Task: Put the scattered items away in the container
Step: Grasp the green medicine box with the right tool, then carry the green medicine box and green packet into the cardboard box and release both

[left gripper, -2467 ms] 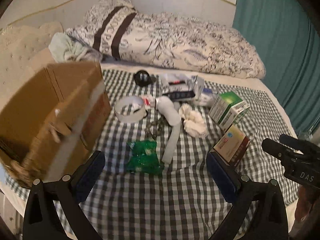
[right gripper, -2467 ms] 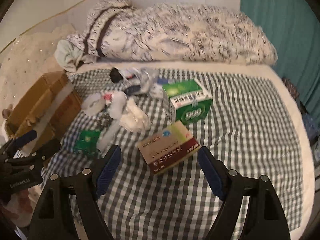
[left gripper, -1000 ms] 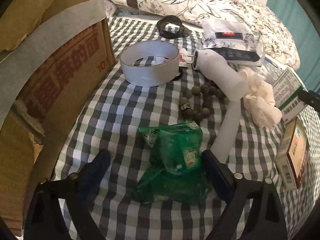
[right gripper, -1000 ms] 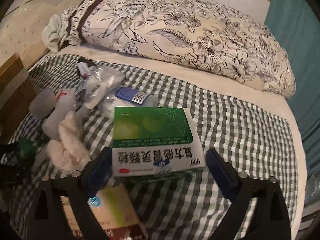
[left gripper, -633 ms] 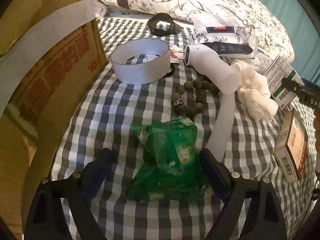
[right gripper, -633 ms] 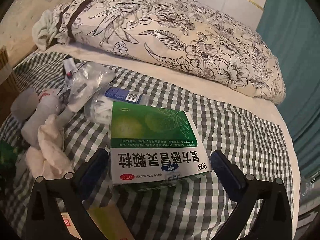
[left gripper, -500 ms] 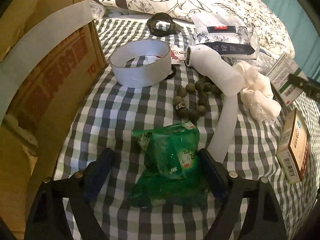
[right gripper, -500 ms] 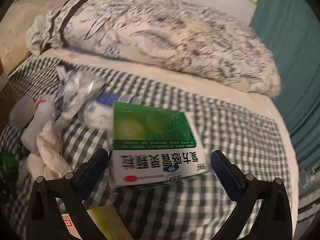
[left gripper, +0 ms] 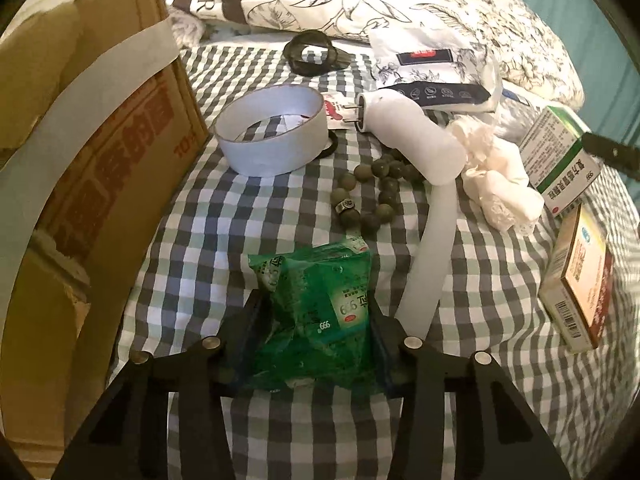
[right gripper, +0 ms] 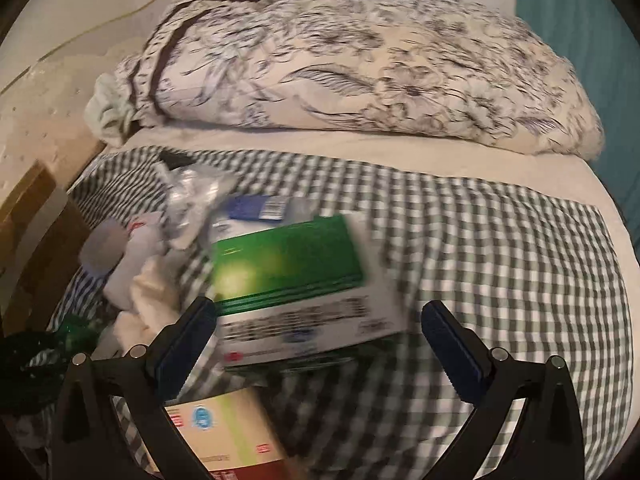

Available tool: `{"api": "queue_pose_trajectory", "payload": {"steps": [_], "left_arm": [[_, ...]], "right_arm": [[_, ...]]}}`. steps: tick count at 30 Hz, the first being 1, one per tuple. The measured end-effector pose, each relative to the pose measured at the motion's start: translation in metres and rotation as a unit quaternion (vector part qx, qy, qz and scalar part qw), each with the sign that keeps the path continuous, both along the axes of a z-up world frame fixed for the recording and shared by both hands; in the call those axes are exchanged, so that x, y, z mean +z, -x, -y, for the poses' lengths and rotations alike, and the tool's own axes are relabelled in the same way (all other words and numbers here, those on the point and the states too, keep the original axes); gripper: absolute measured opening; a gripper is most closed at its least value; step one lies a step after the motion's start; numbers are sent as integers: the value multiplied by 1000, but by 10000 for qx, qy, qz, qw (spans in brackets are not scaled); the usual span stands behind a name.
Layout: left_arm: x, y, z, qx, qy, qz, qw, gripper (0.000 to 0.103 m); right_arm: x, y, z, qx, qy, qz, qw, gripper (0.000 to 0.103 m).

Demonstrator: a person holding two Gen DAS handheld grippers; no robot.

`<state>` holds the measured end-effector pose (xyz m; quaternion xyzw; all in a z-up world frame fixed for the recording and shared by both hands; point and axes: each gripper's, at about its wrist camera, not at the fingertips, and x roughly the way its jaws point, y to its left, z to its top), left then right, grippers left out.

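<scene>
A crumpled green packet [left gripper: 316, 308] lies on the checked cloth [left gripper: 224, 216] between the fingers of my left gripper [left gripper: 314, 304]. Its jaws are closing, and both pads touch the packet's sides and bunch it up. The cardboard box [left gripper: 100, 160] stands open at the left, close beside the packet. In the blurred right wrist view, my right gripper [right gripper: 318, 306] is open around a green and white medicine box [right gripper: 288, 280]. The left pad is at the box's edge and the right pad stands apart from it.
Ahead of the packet lie a tape roll [left gripper: 272, 136], a string of beads [left gripper: 372, 196], a white plug with cable [left gripper: 408, 140], a white cloth [left gripper: 496, 184], a black ring [left gripper: 312, 52] and a red and yellow box [left gripper: 580, 280]. A floral pillow [right gripper: 360, 64] lies across the back.
My left jaws have narrowed from wide open onto the green packet, which now bunches up. The right gripper has shifted slightly around the green and white box and its view has blurred.
</scene>
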<state>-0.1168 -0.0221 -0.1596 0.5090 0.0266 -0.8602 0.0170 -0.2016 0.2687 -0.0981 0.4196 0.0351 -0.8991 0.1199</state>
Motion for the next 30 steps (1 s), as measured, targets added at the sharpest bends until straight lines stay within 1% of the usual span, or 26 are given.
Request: {"api": "queue_pose_trajectory", "payload": {"steps": [2, 4, 7, 9, 11, 13, 15, 18, 22, 26, 30], "left_arm": [[1, -1, 1, 27, -38, 30, 10000, 46], [2, -3, 2, 40, -46, 61, 10000, 46], [2, -5, 1, 51, -57, 70, 9999, 46], [4, -6, 1, 39, -58, 65, 10000, 46], [7, -8, 1, 20, -46, 39, 10000, 46], [11, -11, 1, 6, -58, 6, 10000, 46], [16, -13, 0, -9, -86, -45, 10000, 46], [26, -16, 0, -17, -140, -134, 9998, 46], [43, -21, 0, -64, -230, -302, 9993, 46], [64, -26, 1, -139, -302, -495, 9982, 46], [89, -31, 5, -200, -355, -708, 9967, 46]], "right_arm": [[-1, -3, 10, 147, -156, -64, 9998, 103], [-5, -3, 25, 293, -541, -95, 9981, 103], [-13, 0, 35, 322, -846, -138, 9958, 103], [-16, 2, 32, 221, -800, -105, 9965, 103], [-17, 3, 27, 46, -666, -70, 9977, 94], [-14, 2, 22, -43, -483, 3, 9988, 93], [-9, -3, 21, -84, -434, -13, 9990, 93], [6, -20, 25, -156, -512, -201, 9984, 93], [29, -43, 33, -70, -355, -253, 9990, 93], [53, -69, 45, 154, -195, -374, 9990, 93], [75, -87, 60, 252, -35, -446, 9987, 93]]}}
